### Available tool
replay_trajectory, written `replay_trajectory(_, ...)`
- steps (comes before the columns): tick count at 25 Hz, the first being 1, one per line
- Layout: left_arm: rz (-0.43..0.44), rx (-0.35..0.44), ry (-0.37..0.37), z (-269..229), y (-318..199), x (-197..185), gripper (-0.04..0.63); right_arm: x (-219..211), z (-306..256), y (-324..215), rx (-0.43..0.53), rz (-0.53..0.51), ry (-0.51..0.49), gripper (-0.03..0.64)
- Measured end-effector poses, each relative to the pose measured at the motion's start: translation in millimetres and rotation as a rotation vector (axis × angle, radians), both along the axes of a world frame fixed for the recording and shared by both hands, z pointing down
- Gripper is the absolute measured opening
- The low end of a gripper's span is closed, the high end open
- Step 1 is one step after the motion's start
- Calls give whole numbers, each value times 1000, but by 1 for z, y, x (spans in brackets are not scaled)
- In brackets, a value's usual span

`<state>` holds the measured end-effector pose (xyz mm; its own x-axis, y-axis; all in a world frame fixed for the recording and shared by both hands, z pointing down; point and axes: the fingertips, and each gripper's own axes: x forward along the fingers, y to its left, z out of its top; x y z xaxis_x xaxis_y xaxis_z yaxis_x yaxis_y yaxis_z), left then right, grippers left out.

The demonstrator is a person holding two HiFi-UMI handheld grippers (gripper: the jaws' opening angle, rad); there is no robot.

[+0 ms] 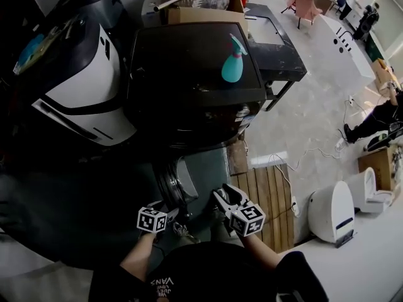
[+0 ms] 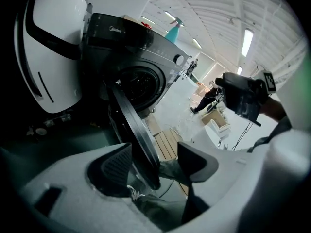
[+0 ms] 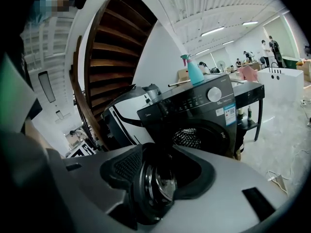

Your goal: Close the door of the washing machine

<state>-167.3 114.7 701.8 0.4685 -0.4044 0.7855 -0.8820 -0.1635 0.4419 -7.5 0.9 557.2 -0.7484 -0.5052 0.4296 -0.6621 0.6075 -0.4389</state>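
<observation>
Door vs. fingers: the round dark glass-centred door of the black front-loading washing machine stands open, swung out toward the near side. In the left gripper view its dark rim runs edge-on between the two fingers of the left gripper. The fingers are spread. The rim sits close against the left pad, and a gap shows on the side of the right finger.

In the right gripper view the door's glass bowl fills the space between the fingers of the right gripper. These fingers are also spread wide. Contact with the rim: cannot tell. The drum opening shows beyond, on the machine front.

Pose: in the head view both grippers are held low and near, in front of the machine. The left one is at the door's near edge, the right one just to its right. A bare forearm leads back from the left gripper toward the body.

Counts:
- One washing machine, one door, two grippers.
- One teal spray bottle, lying on the machine's top.
- One white rounded appliance with a black band, left of the machine.
- One wooden slatted platform, on the floor to the right.
</observation>
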Motion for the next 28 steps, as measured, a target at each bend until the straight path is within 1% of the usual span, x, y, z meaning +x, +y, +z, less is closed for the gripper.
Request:
replay_trajectory(2, 31, 5, 14, 1, -14, 20, 281, 14, 2, -10, -2, 15, 6, 192)
replay_trajectory(9, 130, 36, 58, 0, -76, 86, 267, 61, 11, -45, -6, 81, 28, 190)
replay_trajectory(15, 167, 74, 82, -3, -140, 126, 267, 92, 25, -73, -25, 126, 37, 187)
replay_trajectory(21, 186, 110, 82, -5, -196, 144, 265, 111, 40, -105, -30, 164, 45, 183)
replay_trajectory(28, 156, 149, 73, -4, -249, 148, 239, 123, 60, -141, -47, 181, 57, 172)
